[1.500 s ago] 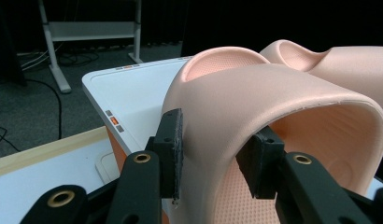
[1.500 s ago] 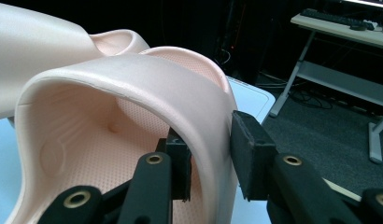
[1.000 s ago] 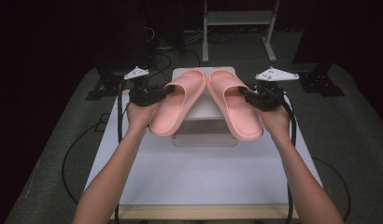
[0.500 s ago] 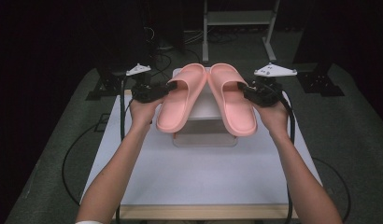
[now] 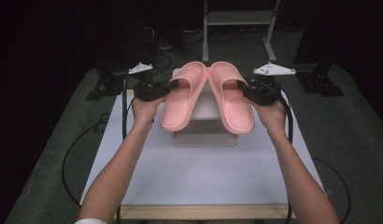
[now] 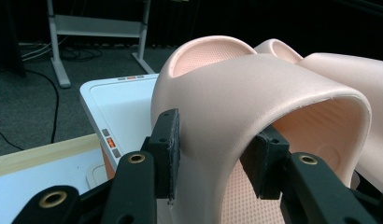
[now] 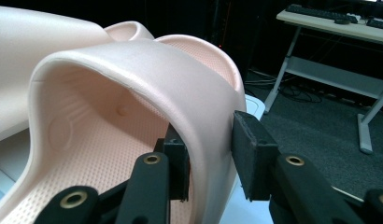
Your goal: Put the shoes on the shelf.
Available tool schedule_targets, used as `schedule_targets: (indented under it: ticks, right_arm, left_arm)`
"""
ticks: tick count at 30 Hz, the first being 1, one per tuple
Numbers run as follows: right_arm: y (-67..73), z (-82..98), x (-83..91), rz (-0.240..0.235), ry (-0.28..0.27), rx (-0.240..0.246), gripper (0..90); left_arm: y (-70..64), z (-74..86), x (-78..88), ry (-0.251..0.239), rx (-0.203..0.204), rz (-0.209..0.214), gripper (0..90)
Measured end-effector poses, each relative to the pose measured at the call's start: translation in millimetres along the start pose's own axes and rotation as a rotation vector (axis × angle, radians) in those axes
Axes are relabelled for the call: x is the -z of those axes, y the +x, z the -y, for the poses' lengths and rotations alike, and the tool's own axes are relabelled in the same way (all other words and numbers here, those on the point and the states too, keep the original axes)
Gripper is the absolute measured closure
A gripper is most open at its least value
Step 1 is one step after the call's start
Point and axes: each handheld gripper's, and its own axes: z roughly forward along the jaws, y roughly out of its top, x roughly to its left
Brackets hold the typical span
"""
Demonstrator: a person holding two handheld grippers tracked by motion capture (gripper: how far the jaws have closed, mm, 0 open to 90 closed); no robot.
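The left gripper [image 5: 167,88] is clamped on the strap of the left pink slide sandal [image 5: 182,95], and the right gripper [image 5: 248,89] grips the strap of the right pink slide sandal [image 5: 230,95]. Both sandals are held side by side, toes touching, above the white box [image 5: 206,135] near the table's [image 5: 203,182] far edge.

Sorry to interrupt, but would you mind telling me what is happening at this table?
A person holds a pink slipper in each hand-held gripper. The left hand-held gripper clamps the strap of the left slipper; the right hand-held gripper clamps the strap of the right slipper. Both slippers are side by side over a white box on the table.
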Motion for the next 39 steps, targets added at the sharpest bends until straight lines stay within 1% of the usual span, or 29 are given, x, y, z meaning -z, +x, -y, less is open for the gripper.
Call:
schedule_targets:
  ticks: [9,15,18,19,26,29,39]
  right_arm:
    - [2.5,-1.9,-4.5,0.006,0.004,0.000,66.9]
    - [3.1,-3.7,-6.9,0.011,0.003,-0.013,66.4]
    - [3.8,-4.7,-7.8,0.014,-0.001,-0.014,66.3]
    - [4.0,-5.1,-8.4,0.015,-0.002,-0.015,66.3]
    - [6.7,-6.4,-11.7,0.024,0.000,-0.018,66.1]
    - [8.0,-6.8,-12.9,0.027,-0.001,-0.016,65.9]
    - [10.3,-8.4,-17.4,0.034,-0.002,-0.030,64.7]
  left_arm:
    - [0.4,0.4,-1.8,-0.002,0.008,-0.001,59.2]
    - [1.2,0.3,-2.8,-0.002,0.014,-0.003,59.0]
    - [2.1,0.2,-3.3,-0.008,0.019,-0.003,58.9]
    - [2.5,0.3,-3.6,-0.010,0.028,-0.002,58.9]
    - [3.6,0.1,-3.8,-0.008,0.026,-0.001,58.5]
    - [3.8,-0.1,-3.9,-0.012,0.032,0.000,58.5]
    - [2.0,-1.8,-6.8,-0.007,0.030,-0.001,58.1]
